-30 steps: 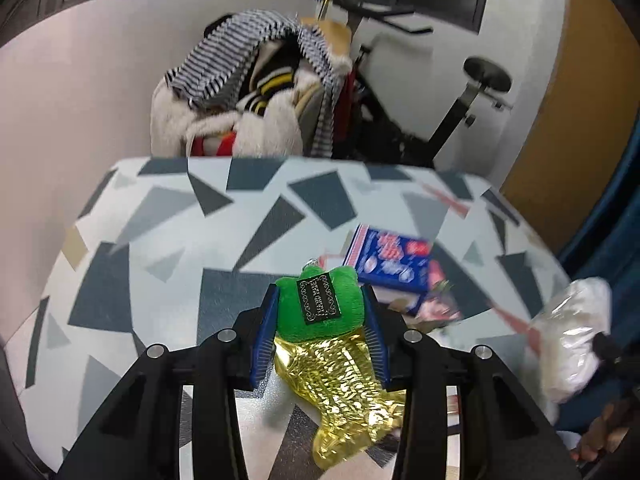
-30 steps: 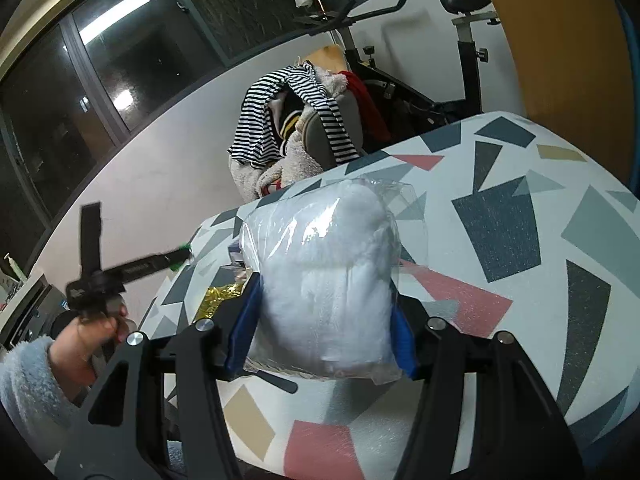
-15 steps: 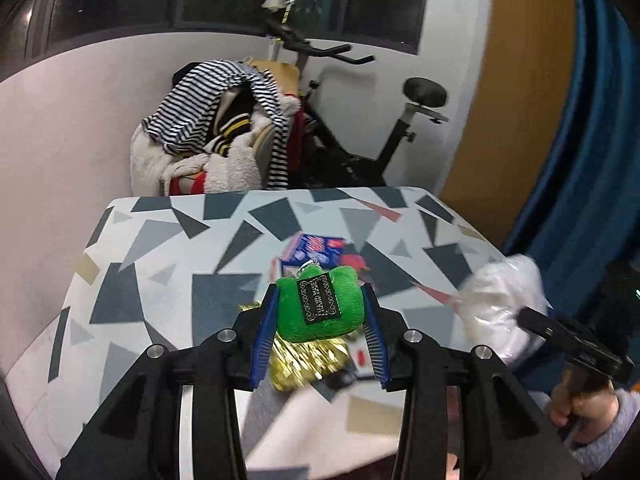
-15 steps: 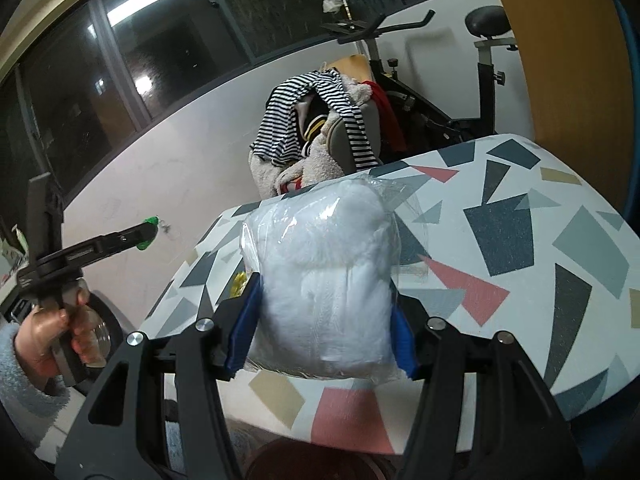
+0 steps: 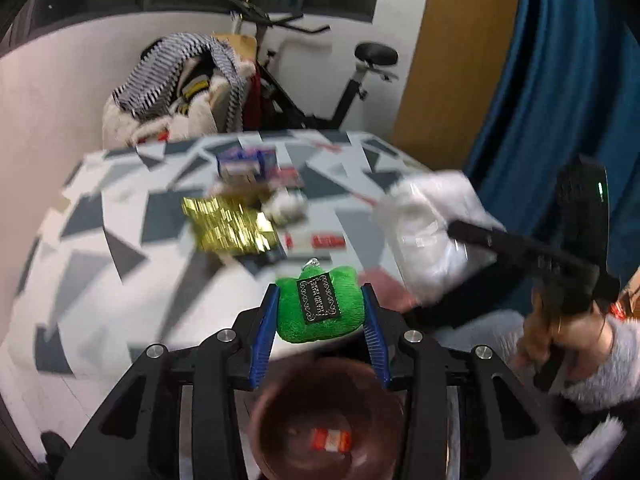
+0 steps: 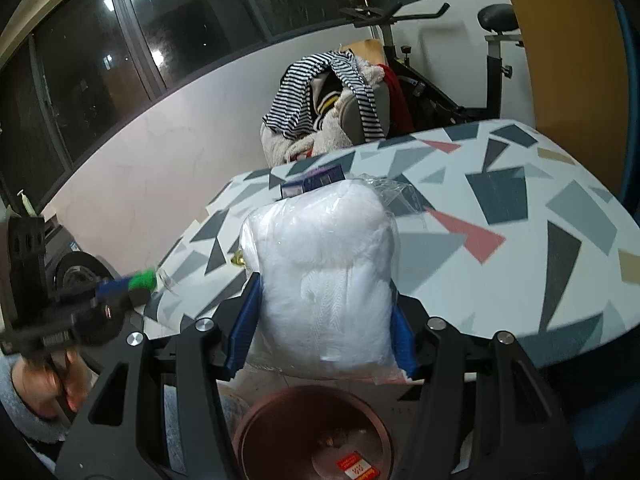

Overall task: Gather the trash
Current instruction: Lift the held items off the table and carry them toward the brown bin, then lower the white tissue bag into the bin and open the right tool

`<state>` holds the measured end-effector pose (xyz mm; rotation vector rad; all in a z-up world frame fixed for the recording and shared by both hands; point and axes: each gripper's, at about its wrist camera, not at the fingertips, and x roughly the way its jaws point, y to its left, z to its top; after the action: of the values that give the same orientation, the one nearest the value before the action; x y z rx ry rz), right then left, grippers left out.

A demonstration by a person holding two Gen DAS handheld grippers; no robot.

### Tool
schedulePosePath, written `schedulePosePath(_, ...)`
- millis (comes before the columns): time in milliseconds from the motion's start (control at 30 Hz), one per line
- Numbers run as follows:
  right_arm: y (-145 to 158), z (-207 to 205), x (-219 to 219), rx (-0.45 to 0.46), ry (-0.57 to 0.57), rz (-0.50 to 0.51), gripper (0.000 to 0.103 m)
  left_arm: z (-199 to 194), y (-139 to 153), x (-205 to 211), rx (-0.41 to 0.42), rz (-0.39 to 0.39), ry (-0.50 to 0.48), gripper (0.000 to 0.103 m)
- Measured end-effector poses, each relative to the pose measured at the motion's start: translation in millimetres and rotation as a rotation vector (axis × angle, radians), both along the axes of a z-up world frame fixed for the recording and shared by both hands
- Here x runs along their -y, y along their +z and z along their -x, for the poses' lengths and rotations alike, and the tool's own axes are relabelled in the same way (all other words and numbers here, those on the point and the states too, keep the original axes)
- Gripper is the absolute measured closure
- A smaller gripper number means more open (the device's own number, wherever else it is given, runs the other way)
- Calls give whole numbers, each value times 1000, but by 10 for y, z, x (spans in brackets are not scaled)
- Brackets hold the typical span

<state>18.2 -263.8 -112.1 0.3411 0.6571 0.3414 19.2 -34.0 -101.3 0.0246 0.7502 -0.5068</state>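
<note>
Left gripper [image 5: 320, 322]: clamped on green plush [image 5: 320, 309]. Right gripper [image 6: 322, 330]: clamped on white bagged wad [image 6: 322, 272]. Both over brown bin [image 6: 312, 434]; centre each above the rim before releasing.

From my left wrist feed, the patterned tabletop [image 5: 120, 264] and the litter on it smear with motion blur; I can't read the blue carton [image 5: 246, 160]. The round brown bin [image 5: 328, 420] is cut by the bottom edge. On my right wrist feed, the white plastic-wrapped bundle [image 6: 324, 276] hides the table behind it.
</note>
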Motion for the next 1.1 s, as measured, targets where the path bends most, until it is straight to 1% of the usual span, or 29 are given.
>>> schedulePosePath(100, -73, 113, -11, -14, 4, 7, 45, 187, -257, -1, -43, 11, -5, 63)
schedulePosePath(200, -126, 187, -35, -22, 12, 20, 45, 329, -514, 17, -78, -16, -6, 63)
schedulePosePath(300, -181, 234, -66, -36, 22, 31, 45, 401, -685, 27, -108, -34, -20, 63)
schedulePosePath(367, -212, 255, -88, -44, 27, 33, 45, 439, -749, 37, -113, -48, -30, 63)
schedulePosePath(500, -247, 263, -129, -53, 38, 37, 45, 460, -815, 44, -123, -60, -38, 62)
schedulePosePath(667, -290, 266, -192, -64, 52, 48, 45, 387, -875, 31, -154, -53, -31, 62)
schedulePosePath(800, -375, 257, -229, -88, 64, 48, 45, 380, -896, 16, -153, -51, -26, 62)
schedulePosePath(900, -550, 257, -316, -141, 90, 48, 45, 373, -886, -21, -147, -42, -10, 62)
schedulePosePath(1000, -829, 287, -551, -206, 163, 114, 45, 347, -862, -80, -141, -22, 17, 62)
schedulePosePath(1100, -980, 297, -734, -249, 229, 177, 45, 335, -839, -137, -133, -10, 42, 62)
